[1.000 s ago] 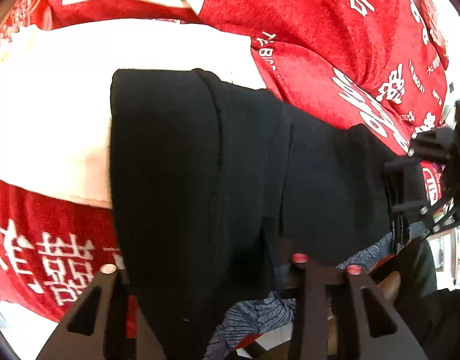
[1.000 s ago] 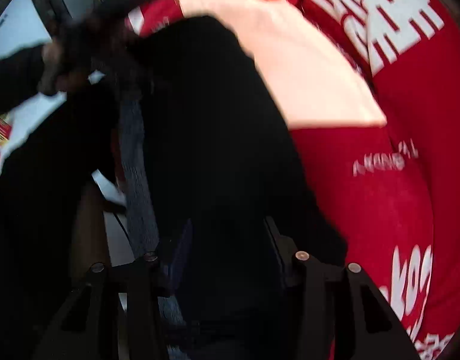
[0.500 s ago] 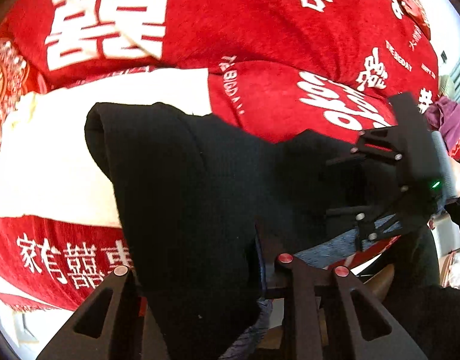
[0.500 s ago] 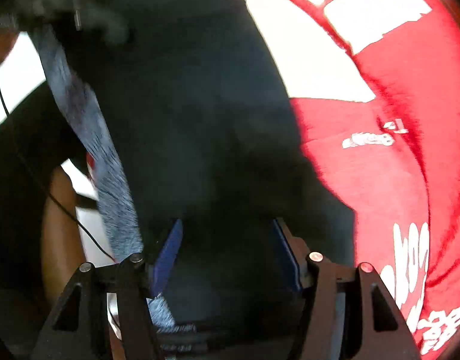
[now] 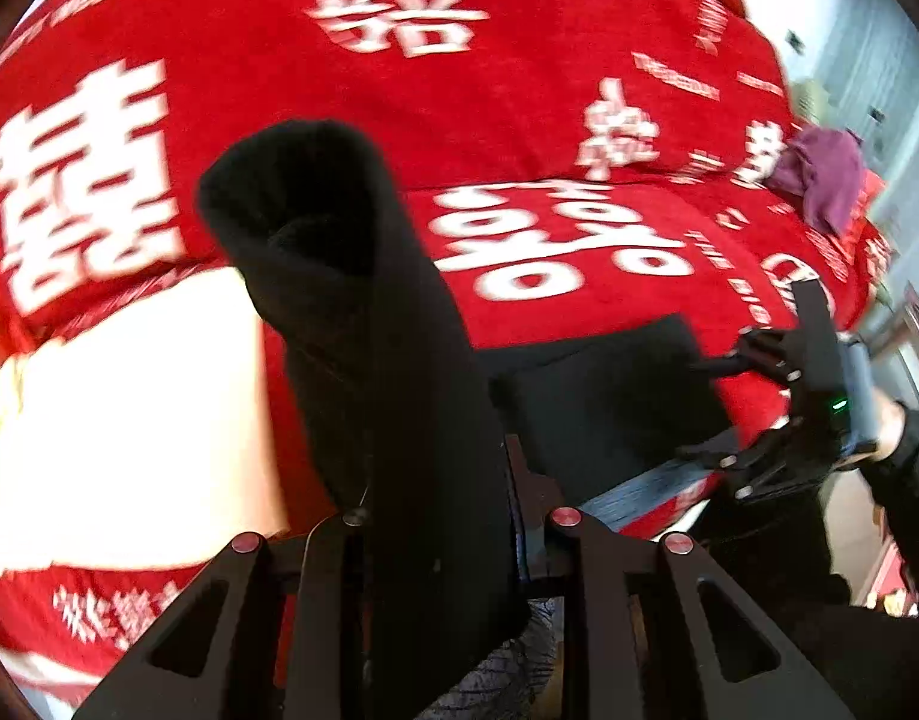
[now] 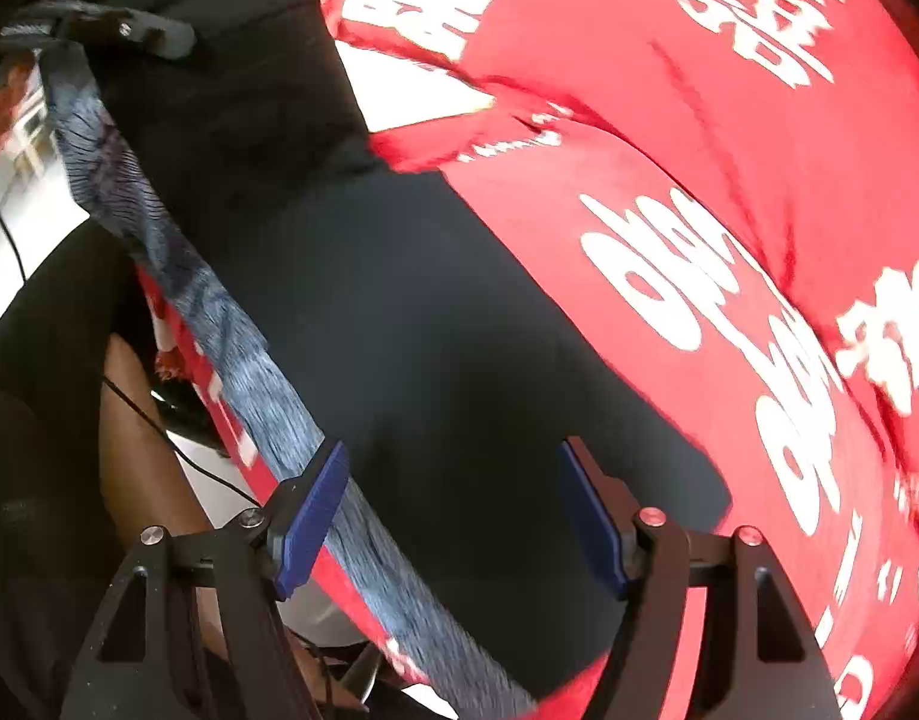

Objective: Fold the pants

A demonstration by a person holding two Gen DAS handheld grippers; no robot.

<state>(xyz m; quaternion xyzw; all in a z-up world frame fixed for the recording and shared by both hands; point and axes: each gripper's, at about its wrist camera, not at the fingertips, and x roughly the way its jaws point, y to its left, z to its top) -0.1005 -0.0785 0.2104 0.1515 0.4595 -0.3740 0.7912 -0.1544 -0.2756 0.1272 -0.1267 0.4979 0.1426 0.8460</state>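
The black pants [image 5: 393, 324] lie on a red bedspread [image 5: 519, 120] with white characters. My left gripper [image 5: 435, 498] is shut on a thick fold of them, which hangs lifted off the bed as a dark roll. The rest of the pants [image 6: 429, 330] lies flat near the bed's edge. Above that flat part my right gripper [image 6: 453, 510] has its jaws opening. Its blue pads [image 6: 312, 510] stand wide apart and press on nothing. The left wrist view also shows the right gripper [image 5: 723, 408], at the flat part's right end.
A white patch [image 5: 129, 420] of the bedspread lies left of the lifted fold. A blue-grey striped cloth [image 6: 189, 300] runs along the bed's edge. Beyond it are a person's bare leg [image 6: 141, 420] and a thin cable. A purple cloth [image 5: 819, 180] sits far right.
My left gripper has risen and swung over the bed, so the fold now hangs off the bedspread. My right gripper has let go of the pants, opened wide, and slid along the flat part.
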